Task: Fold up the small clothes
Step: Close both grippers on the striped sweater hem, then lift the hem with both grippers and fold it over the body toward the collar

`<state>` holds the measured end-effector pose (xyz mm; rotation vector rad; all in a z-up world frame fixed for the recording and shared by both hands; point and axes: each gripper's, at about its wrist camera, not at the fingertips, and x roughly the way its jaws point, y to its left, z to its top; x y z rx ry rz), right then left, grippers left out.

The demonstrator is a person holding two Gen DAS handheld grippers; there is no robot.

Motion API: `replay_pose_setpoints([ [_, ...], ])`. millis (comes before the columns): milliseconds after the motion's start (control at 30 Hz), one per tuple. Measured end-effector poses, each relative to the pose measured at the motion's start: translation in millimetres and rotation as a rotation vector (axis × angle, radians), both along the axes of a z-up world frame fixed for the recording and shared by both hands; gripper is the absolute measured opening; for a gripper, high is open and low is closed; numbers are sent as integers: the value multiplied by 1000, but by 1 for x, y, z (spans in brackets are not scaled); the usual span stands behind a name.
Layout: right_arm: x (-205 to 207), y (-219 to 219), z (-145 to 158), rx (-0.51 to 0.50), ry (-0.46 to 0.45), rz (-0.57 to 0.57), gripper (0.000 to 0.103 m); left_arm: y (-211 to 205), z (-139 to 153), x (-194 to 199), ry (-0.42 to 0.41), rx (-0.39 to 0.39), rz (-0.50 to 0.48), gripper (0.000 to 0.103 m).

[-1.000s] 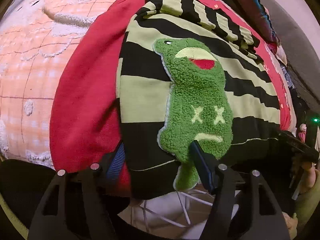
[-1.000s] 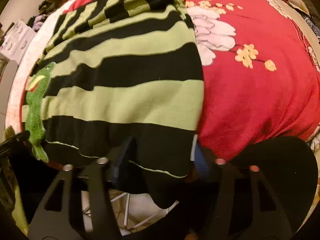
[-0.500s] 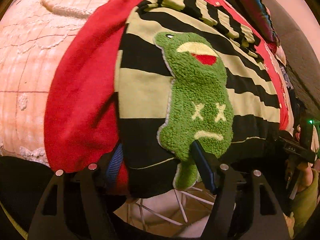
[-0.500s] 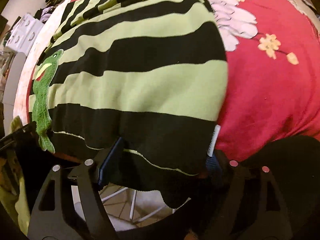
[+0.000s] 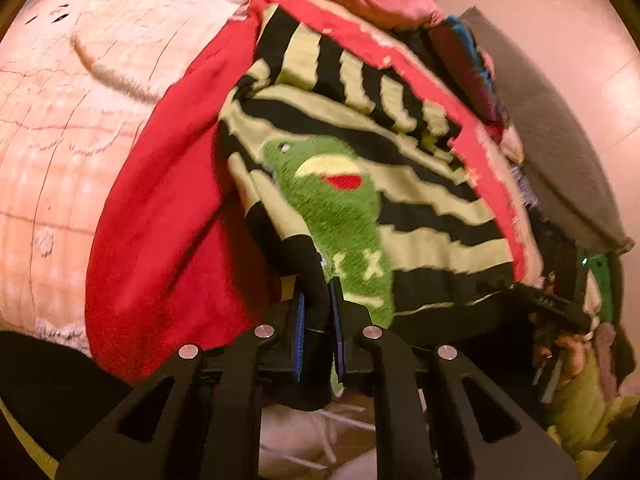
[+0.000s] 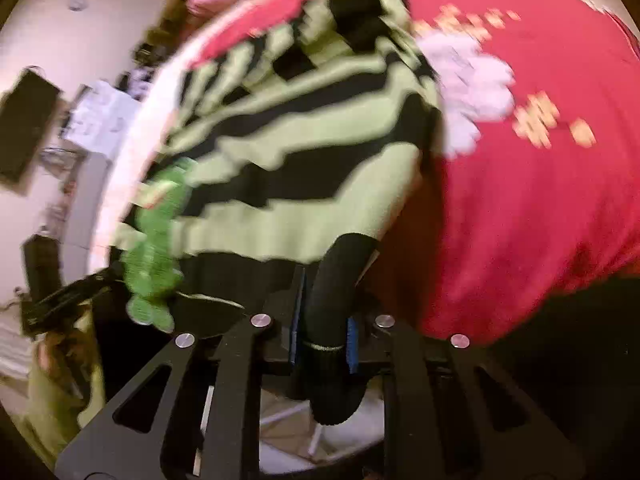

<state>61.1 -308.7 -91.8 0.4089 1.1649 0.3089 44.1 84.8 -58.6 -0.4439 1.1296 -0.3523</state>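
Note:
A black and pale-green striped sweater (image 5: 420,208) (image 6: 300,184) with a fuzzy green frog patch (image 5: 340,208) (image 6: 156,240) lies on a red blanket (image 5: 160,240). My left gripper (image 5: 317,294) is at the near hem beside the frog patch, its jaws closing tight on a bunched black fold of the hem. My right gripper (image 6: 326,304) is at the other near corner, its jaws closing on a rolled black piece of hem. Both corners are lifted off the blanket and the cloth between them sags. The view is blurred by motion.
The red blanket (image 6: 520,200) with white and yellow flowers covers the bed, and a peach quilt (image 5: 60,120) lies to its left. Piled clothes (image 5: 472,64) and a grey panel (image 5: 552,152) sit at the far right. Floor and a white frame (image 5: 320,436) show below the bed edge.
Both grippers stood open around the hem; now both have closed on it and risen, pulling the near edge of the sweater up and bunching it.

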Motion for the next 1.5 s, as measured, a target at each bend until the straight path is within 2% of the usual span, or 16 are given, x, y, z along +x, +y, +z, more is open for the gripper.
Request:
replay_pose_setpoints([
  [200,25,-3,18,93,-86,-2,10,13,26,23,-62,-116,72,10],
  [300,51,-11,31,180,-122,-35,9,14,40,44,-105,-107,97,10],
  [433,87,-21,45,210,-176,-85,9,18,52,82,-144,-127,154,10],
  [600,139,-46,45,304,-192,-209,9,30,53,136,-159,-157,260,10],
  [767,182,-56,36,304,-186,-272,9,34,38,175,-137,-144,340,10],
  [867,208,-54,28,290,-179,-301,9,29,30,195,-126,-99,360,10],
  [1100,237,-46,4,151,-177,-313,9,22,6,221,-94,16,368,13],
  [1267,235,-45,1,46,-211,-239,12,25,-5,210,-94,9,385,21],
  [1367,233,-42,7,10,-246,-181,19,29,4,194,-127,3,418,33],
  [1433,232,-41,9,20,-263,-148,34,32,14,181,-164,33,433,36],
  [1467,232,-42,10,26,-268,-145,37,32,16,178,-172,45,434,36],
  [1500,231,-44,11,32,-273,-144,44,33,22,172,-185,73,436,36],
])
